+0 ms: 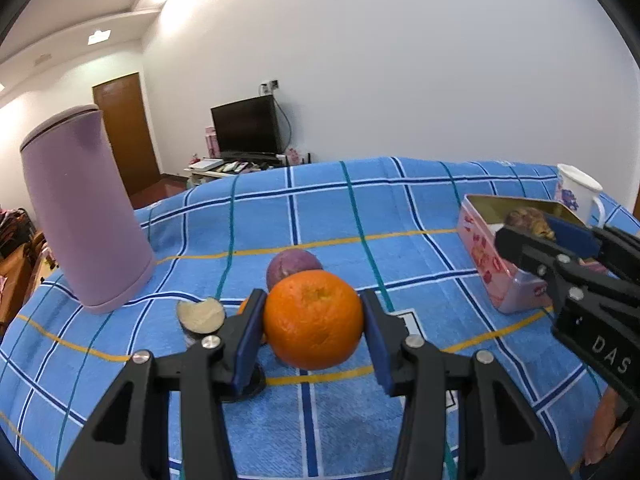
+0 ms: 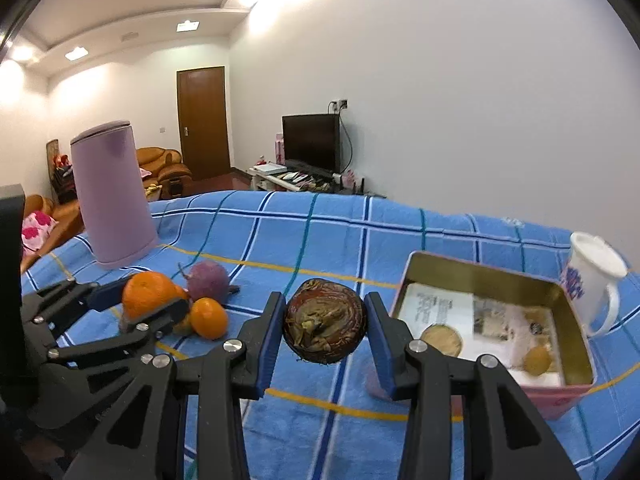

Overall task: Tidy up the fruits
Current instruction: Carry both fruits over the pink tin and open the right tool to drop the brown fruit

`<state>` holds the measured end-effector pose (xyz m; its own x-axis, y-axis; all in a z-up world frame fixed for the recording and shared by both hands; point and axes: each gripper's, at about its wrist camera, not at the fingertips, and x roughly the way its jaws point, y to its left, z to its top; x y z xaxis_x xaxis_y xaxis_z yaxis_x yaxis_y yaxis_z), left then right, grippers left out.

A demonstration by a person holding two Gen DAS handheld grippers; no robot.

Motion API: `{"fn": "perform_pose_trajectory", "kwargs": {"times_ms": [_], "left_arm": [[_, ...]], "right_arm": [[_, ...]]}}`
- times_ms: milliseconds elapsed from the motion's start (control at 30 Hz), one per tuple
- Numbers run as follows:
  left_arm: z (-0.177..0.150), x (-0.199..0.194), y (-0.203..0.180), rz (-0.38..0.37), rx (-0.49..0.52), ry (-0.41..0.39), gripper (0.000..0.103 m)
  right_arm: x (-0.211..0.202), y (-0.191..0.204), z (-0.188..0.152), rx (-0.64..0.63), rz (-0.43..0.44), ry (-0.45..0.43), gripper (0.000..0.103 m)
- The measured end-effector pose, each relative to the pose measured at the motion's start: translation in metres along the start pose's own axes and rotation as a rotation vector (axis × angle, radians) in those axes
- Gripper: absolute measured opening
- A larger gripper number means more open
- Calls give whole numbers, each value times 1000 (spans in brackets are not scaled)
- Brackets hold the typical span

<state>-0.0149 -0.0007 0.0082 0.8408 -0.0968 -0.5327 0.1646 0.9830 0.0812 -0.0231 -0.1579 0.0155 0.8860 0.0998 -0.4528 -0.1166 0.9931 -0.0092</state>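
Both grippers were the same build: chunky black plastic linkage arms with triangular cutouts and shiny silver pivot screws at the joints. The left gripper (image 1: 313,336) had flat blue pads on the inside of its fingers, same as the right gripper (image 2: 325,330). White "DAS" lettering ran along the right one's side.

Left tongs (image 1: 313,330) clamp orange (image 1: 313,320); purple fruit (image 1: 292,266) behind; right tongs (image 1: 550,240) maybe gripping brown fruit (image 1: 528,220).

Tin (image 2: 496,280) right of fruits (image 2: 208,280) (mug (image 2: 592,276) behind)
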Motion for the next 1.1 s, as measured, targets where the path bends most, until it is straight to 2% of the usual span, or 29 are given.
{"fn": "perform_pose_trajectory", "kwargs": {"times_ms": [400,700,1100], "left_arm": [[10,-7,-10,34,-36,-40,49],[17,-3,-27,16,-30,-43,49],[27,6,-56,-11,-6,-38,49]], "right_arm": [[-4,-14,6,-11,-13,-38,43],[-10,-39,3,-21,-57,-40,43],[-9,-84,4,37,-109,-31,43]]}}
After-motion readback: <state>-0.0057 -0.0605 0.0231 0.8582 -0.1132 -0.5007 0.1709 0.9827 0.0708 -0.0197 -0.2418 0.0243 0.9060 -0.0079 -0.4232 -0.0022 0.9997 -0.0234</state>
